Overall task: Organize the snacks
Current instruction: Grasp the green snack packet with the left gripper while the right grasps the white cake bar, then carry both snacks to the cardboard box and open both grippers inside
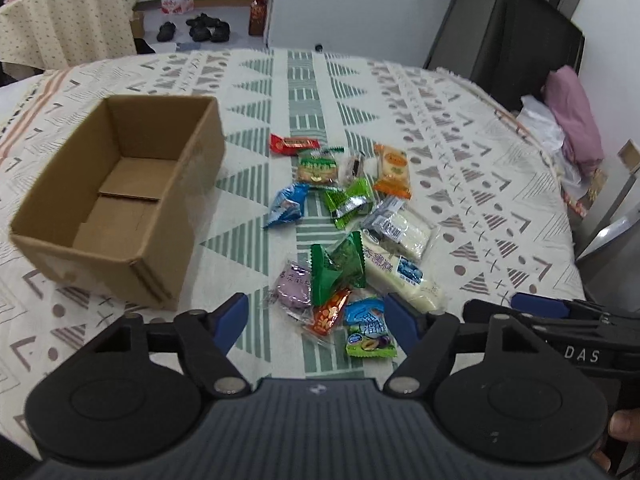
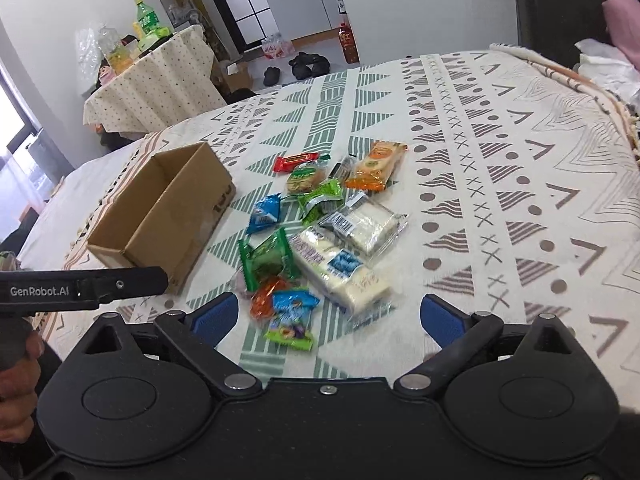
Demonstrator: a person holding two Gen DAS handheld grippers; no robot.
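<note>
Between the spread fingers [image 1: 234, 316] of the left gripper [image 1: 316, 318] lie the nearest snacks of the pile, yet nothing is held; the fingers stand wide apart and empty above the patterned cloth [image 1: 460, 168]. The right gripper [image 2: 328, 318] hangs likewise, fingers [image 2: 442, 320] fully apart with nothing between them, just near of the blue-and-green candy packet [image 2: 290, 318]. Farther out, the whole scatter remains on the cloth: an orange wrapper [image 1: 330, 314], a purple pastry [image 1: 294, 290], a green packet [image 1: 338, 266], two white cake bars [image 1: 400, 272], a blue sachet [image 1: 286, 204], an orange biscuit pack [image 1: 392, 170] and a red bar [image 1: 292, 145]. Left of them the cardboard box [image 1: 156, 264] stands open with only its bare floor showing. By this showing the sorting has not begun; every snack remains to be moved, presumably into the box.
</note>
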